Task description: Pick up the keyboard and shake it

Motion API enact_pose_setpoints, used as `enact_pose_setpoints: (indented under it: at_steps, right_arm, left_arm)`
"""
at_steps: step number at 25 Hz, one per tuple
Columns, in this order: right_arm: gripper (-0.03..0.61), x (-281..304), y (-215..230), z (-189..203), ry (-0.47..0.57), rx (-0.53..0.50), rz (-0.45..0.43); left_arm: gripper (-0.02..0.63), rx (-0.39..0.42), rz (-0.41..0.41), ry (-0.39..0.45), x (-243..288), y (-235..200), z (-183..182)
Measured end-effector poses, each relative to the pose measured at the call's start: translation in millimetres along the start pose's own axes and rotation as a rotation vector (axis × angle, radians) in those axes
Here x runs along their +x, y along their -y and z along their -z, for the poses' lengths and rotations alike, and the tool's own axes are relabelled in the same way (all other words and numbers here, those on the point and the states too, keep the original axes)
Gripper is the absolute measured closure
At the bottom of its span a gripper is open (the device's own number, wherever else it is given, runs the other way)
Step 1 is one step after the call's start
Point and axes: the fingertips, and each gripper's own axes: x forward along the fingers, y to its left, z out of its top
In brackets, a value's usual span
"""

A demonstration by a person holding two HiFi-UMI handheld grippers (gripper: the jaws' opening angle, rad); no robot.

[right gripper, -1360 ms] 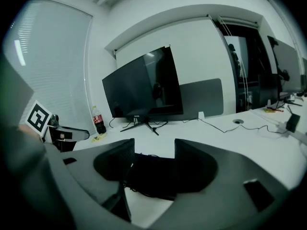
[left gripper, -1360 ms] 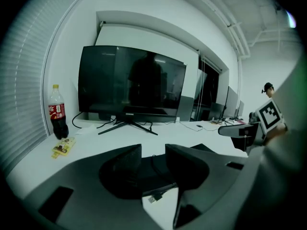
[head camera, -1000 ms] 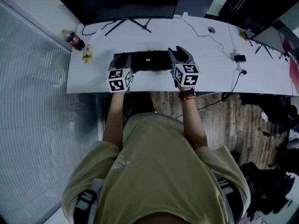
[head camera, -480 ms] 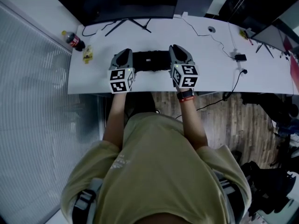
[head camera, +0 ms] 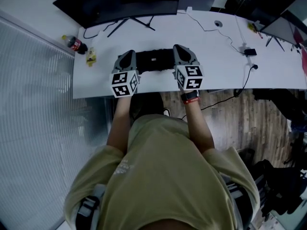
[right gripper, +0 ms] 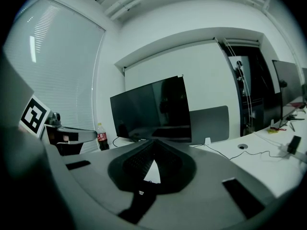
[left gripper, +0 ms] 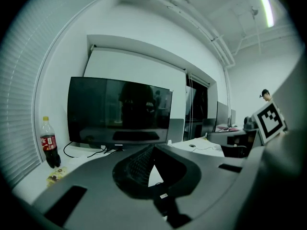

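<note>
Keyboard (head camera: 154, 60) lies on the desk (head camera: 216, 56) between the left gripper (head camera: 128, 54) and right gripper (head camera: 180, 49), whose jaws have just closed tip to tip with nothing visibly between them, so lifting now would probably leave it behind or let one end slip

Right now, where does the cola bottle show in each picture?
Head view: cola bottle at upper left, left of the monitor.
Left gripper view: lower left, left of the monitor.
Right gripper view: left of centre, beside the monitor.
Shared landmark: the black monitor.
</note>
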Motion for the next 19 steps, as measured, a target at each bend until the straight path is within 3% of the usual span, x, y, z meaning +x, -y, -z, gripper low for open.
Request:
enact_pose_setpoints:
  at_steps: [7, 15, 19]
  right_arm:
    - [0.555, 7.1, -2.2, 9.7, -0.015, 0.05, 0.024]
    - [0.555, 32.7, 6.0, -10.8, -0.024, 0.014, 0.095]
    - [0.554, 50.2, -6.8, -19.9, -0.036, 0.003, 0.1]
  left_arm:
    - [0.594, 0.021, 0.025, -0.039, 7.9, -5.2, 1.8]
    - [0.594, 0.056, 0.139, -0.07, 55.3, -10.6, -6.2]
    - [0.594, 0.042, 0.258, -0.114, 77.1, -6.2, -13.3]
